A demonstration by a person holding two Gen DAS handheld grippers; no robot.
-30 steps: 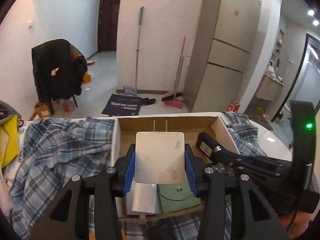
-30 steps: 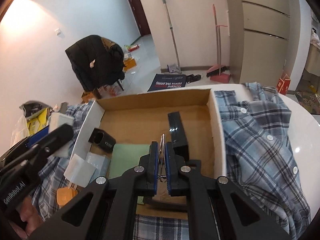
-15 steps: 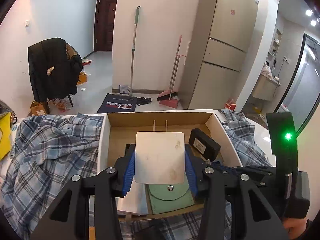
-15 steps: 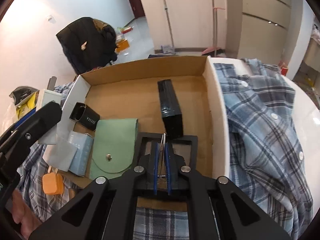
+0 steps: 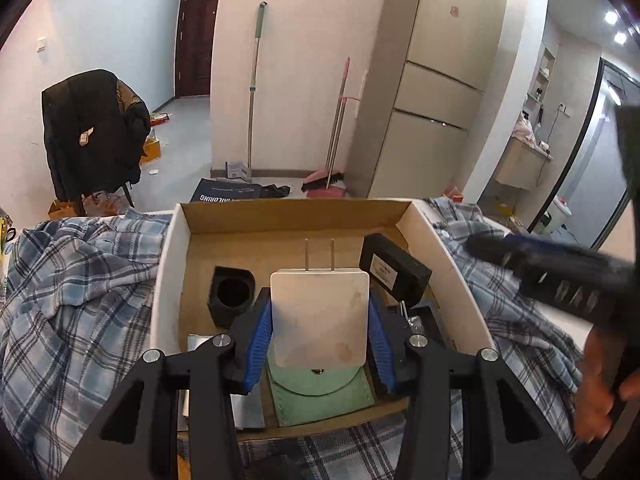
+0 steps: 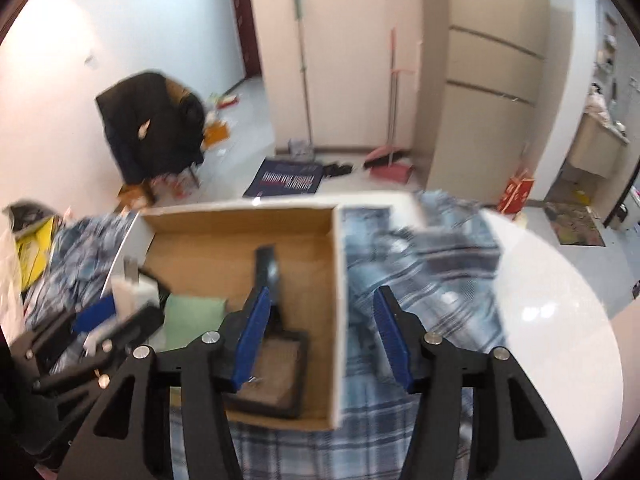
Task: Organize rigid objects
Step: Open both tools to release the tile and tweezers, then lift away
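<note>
My left gripper (image 5: 320, 328) is shut on a white plug adapter (image 5: 319, 318) with two prongs pointing forward, held over the open cardboard box (image 5: 172, 264). In the box lie a black cup-like holder (image 5: 232, 294), a black rectangular block (image 5: 394, 270), a green pouch (image 5: 320, 394) and a silver packet (image 5: 248, 410). My right gripper (image 6: 324, 340) is open and empty, above the box's right wall (image 6: 338, 300). A small metal clip (image 6: 252, 380) lies on a black tray (image 6: 268, 376) in the box. The right wrist view is blurred.
A blue plaid shirt (image 5: 76, 312) lies around the box on a round white table (image 6: 560, 312). A yellow bag (image 6: 32, 252) sits at the left. Behind are a chair with a black coat (image 5: 92, 132), a mop, a broom and a fridge (image 5: 444, 80).
My right gripper has opened, let go of the metal clip onto the black tray and pulled back to the right. My left gripper still holds the adapter and has moved in over the box.
</note>
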